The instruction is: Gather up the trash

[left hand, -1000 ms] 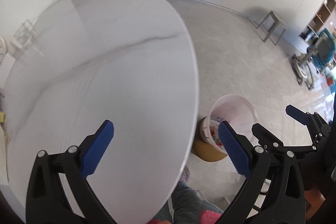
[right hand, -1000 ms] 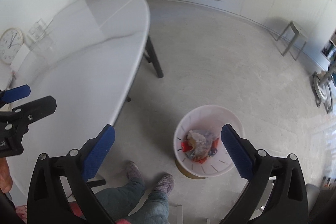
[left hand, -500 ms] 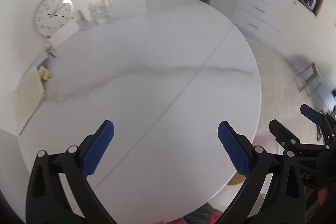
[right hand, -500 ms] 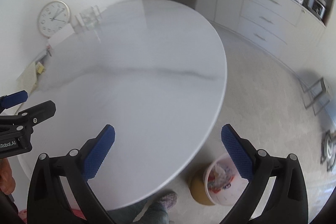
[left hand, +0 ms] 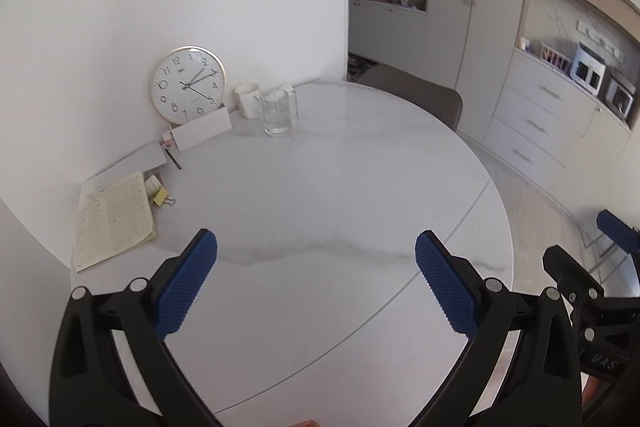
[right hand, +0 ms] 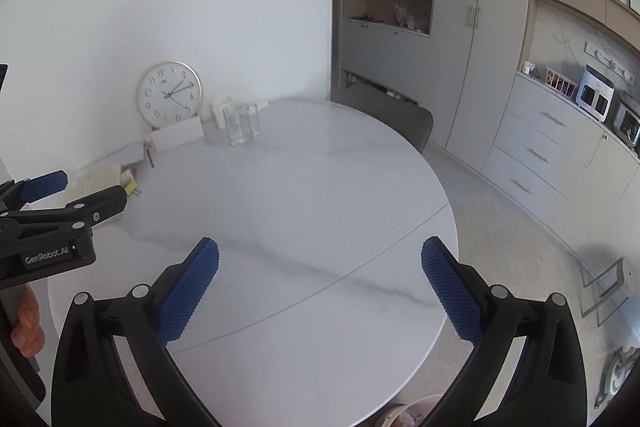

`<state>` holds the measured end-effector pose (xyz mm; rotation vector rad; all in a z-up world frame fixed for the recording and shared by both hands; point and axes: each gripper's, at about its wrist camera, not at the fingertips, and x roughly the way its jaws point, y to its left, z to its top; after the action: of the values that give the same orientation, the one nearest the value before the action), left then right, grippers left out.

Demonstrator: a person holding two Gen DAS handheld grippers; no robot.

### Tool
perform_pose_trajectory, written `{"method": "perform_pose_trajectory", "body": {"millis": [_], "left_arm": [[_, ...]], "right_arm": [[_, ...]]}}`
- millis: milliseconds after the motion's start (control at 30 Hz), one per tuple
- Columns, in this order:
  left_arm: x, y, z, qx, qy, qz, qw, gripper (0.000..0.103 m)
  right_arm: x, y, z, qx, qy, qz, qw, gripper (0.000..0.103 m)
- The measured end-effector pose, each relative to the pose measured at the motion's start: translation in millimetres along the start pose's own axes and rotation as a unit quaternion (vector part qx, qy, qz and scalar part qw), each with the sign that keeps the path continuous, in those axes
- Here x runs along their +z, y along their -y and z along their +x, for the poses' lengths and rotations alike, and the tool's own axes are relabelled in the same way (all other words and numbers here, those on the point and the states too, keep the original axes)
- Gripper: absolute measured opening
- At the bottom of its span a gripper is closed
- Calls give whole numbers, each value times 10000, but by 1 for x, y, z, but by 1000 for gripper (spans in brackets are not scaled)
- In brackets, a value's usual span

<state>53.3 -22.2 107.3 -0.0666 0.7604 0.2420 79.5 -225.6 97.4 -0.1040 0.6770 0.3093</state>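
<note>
Left wrist view: the left gripper (left hand: 316,279), raised from the floor-level bin a second ago, is held wide open and empty over the round marble table (left hand: 320,187). No trash is seen among the clock (left hand: 189,85), glass mug (left hand: 279,113) and papers (left hand: 114,221); "DAS" is read on the right gripper (left hand: 592,267).

Right wrist view: the right gripper (right hand: 320,281) is likewise spread and empty. The collected trash is glimpsed in the wastebasket (right hand: 408,415) at the near edge, suggesting completion. "GenRobot.AI" is read on the left gripper (right hand: 76,191).

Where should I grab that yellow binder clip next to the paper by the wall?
Pinch the binder clip across its yellow body with the left gripper, coming from above. It lies flat on the table with paper close beside it, so a sideways approach is crowded.
</note>
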Motion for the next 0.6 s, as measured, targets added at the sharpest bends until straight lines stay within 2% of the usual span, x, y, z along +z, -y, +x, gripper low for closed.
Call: {"method": "perform_pose_trajectory", "body": {"millis": [200, 600], "left_arm": [[-4, -9, 9, -84, -114, -309, 9994, 95], [-12, -4, 23, 5, -212, -164, 9996, 95]], "right_arm": [[-3, -10, 5, 48, -74, 39, 10000, 101], [-10, -13, 16, -13, -231, 48, 9997, 101]]}}
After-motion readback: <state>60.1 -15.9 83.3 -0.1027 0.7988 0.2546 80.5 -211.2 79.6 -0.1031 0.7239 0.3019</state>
